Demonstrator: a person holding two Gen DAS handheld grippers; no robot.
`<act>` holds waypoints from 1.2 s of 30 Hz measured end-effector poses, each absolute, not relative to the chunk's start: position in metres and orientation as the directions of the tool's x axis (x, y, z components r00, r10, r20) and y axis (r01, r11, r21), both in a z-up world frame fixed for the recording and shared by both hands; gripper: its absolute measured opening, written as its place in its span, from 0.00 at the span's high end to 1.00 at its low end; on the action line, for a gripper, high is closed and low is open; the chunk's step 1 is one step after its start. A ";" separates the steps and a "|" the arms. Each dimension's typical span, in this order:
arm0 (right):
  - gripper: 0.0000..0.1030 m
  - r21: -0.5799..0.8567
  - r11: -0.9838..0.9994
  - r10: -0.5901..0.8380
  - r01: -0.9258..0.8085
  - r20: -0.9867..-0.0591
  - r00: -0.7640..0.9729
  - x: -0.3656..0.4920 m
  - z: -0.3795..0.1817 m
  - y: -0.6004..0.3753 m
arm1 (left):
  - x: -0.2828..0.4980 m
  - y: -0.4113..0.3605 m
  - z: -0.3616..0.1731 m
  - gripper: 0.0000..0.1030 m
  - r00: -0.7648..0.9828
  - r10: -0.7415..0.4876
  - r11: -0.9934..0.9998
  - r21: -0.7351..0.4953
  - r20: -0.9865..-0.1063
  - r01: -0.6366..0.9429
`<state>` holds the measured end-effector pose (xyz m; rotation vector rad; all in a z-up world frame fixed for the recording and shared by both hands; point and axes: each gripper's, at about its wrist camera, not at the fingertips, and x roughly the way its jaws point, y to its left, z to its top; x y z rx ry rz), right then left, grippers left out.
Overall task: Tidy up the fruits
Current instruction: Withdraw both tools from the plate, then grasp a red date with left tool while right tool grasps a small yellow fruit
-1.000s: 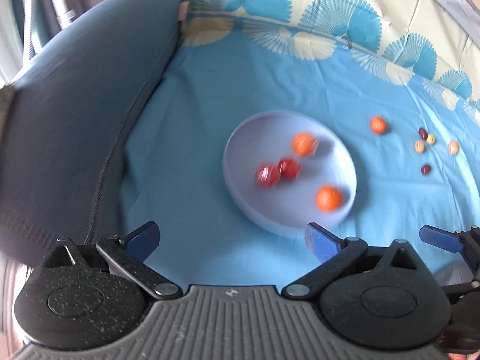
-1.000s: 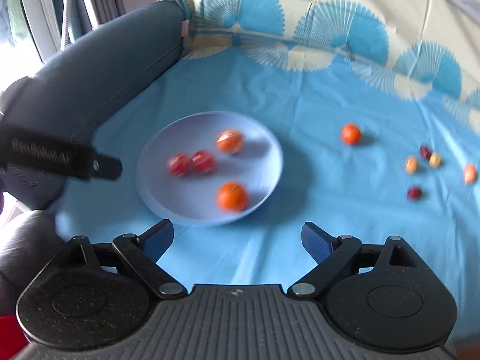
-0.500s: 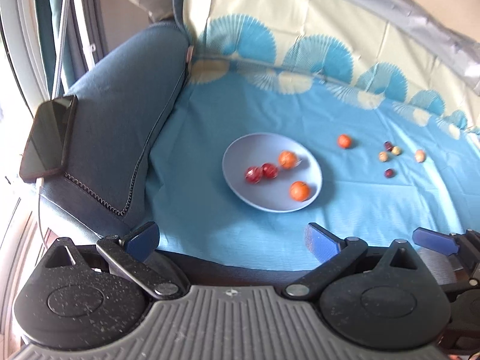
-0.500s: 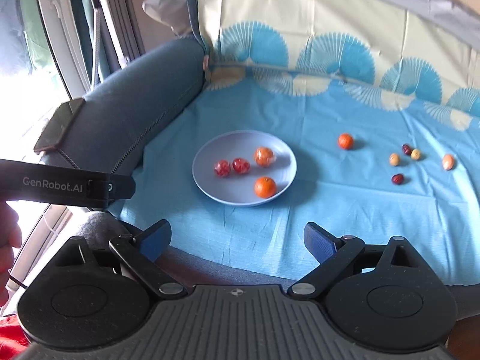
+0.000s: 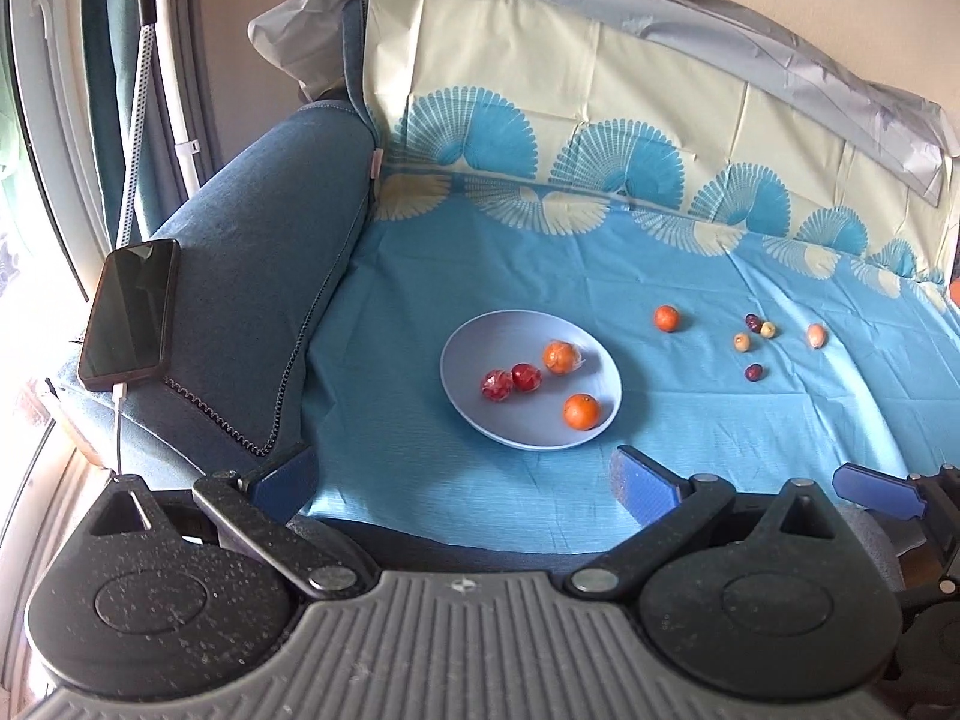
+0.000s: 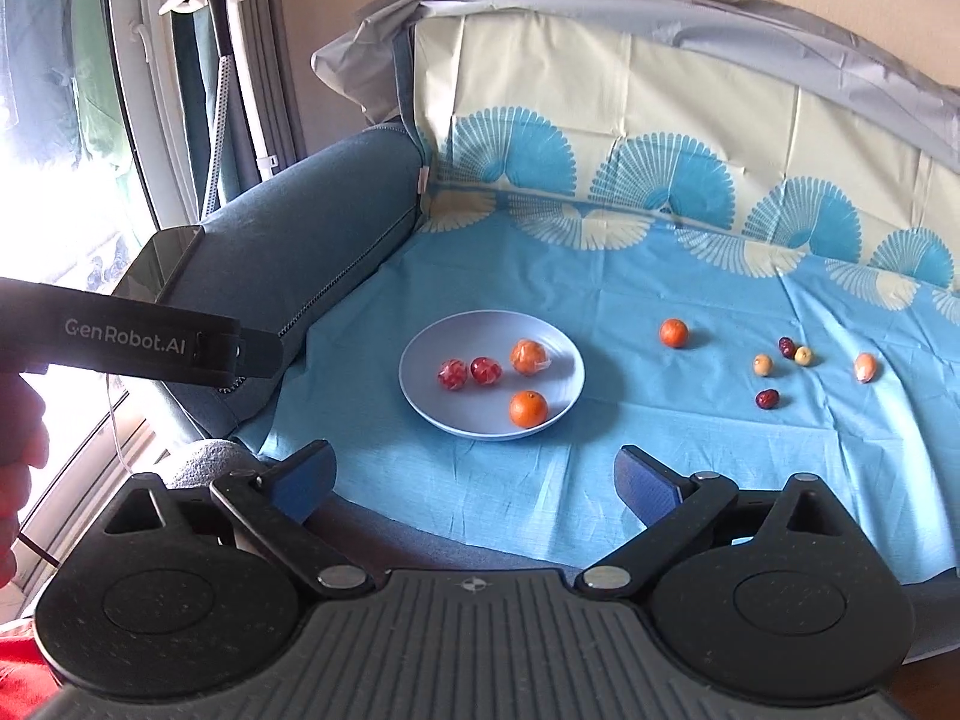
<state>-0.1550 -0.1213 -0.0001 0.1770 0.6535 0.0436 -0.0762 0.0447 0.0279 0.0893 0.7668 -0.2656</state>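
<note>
A: From the left wrist view, what lies ahead?

B: The left gripper point(image 5: 462, 477) stands with its jaws wide apart and nothing between them, over the near edge of the blue cloth point(image 5: 540, 276). The plate point(image 5: 480, 420) sits toward the cloth's near edge, left of middle. It holds two oranges point(image 5: 581, 411) and two red wrapped fruits point(image 5: 511, 381). Bare cloth lies between the plate and the sofa arm point(image 5: 252, 276) at the left edge.

A: And the rest of the fruit?

B: A loose orange point(image 5: 666, 318) lies right of the plate, apart from it. The small fruits point(image 5: 753, 342) lie farther right, toward the cloth's right edge. A phone point(image 5: 129, 315) rests on the sofa arm. The right gripper's fingertip point(image 5: 876, 489) shows at the lower right.

A: From the right wrist view?

B: The right gripper point(image 6: 477, 477) has its jaws opening, nothing between them, above the near edge. The plate point(image 6: 432, 408) is ahead, slightly left. The loose orange point(image 6: 674, 333) and small fruits point(image 6: 774, 369) lie to its right. Bare cloth runs from the plate to the far edge, where the patterned cloth rises up the backrest point(image 6: 630, 102). The left gripper's strap point(image 6: 144, 342) crosses the left side, over the sofa arm.
</note>
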 end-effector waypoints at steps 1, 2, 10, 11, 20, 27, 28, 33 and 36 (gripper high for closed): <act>0.04 0.176 0.984 0.096 0.013 -0.597 0.796 -0.156 0.001 -0.122 | -0.076 0.044 0.029 0.00 0.690 -0.209 0.962 -0.018 -0.693 0.273; 0.04 0.175 0.984 0.098 0.009 -0.593 0.799 -0.157 0.001 -0.121 | -0.077 0.043 0.029 0.00 0.692 -0.211 0.961 -0.016 -0.690 0.277; 0.04 0.192 0.981 0.113 0.003 -0.594 0.797 -0.158 -0.002 -0.124 | -0.076 0.039 0.028 0.00 0.687 -0.198 0.961 0.000 -0.699 0.277; 0.04 0.195 0.981 0.114 0.005 -0.595 0.795 -0.156 -0.003 -0.124 | -0.075 0.040 0.028 0.00 0.686 -0.195 0.962 0.002 -0.701 0.275; 0.04 0.226 0.974 0.124 0.020 -0.606 0.786 -0.148 -0.013 -0.133 | -0.062 0.033 0.021 0.00 0.655 -0.179 0.962 0.011 -0.734 0.274; 0.04 0.248 0.965 0.084 0.087 -0.603 0.793 -0.141 -0.020 -0.153 | -0.051 0.018 0.016 0.00 0.641 -0.165 0.957 0.036 -0.750 0.288; 0.04 0.254 0.961 0.068 0.109 -0.600 0.797 -0.140 -0.021 -0.159 | -0.050 0.015 0.016 0.00 0.638 -0.163 0.955 0.041 -0.753 0.292; 0.04 0.270 0.938 -0.016 0.217 -0.593 0.805 -0.137 -0.027 -0.202 | -0.036 -0.008 0.010 0.00 0.619 -0.161 0.943 0.064 -0.768 0.325; 0.03 0.255 0.926 -0.078 0.278 -0.591 0.803 -0.134 -0.035 -0.231 | -0.024 -0.026 0.005 0.00 0.596 -0.188 0.934 0.046 -0.780 0.355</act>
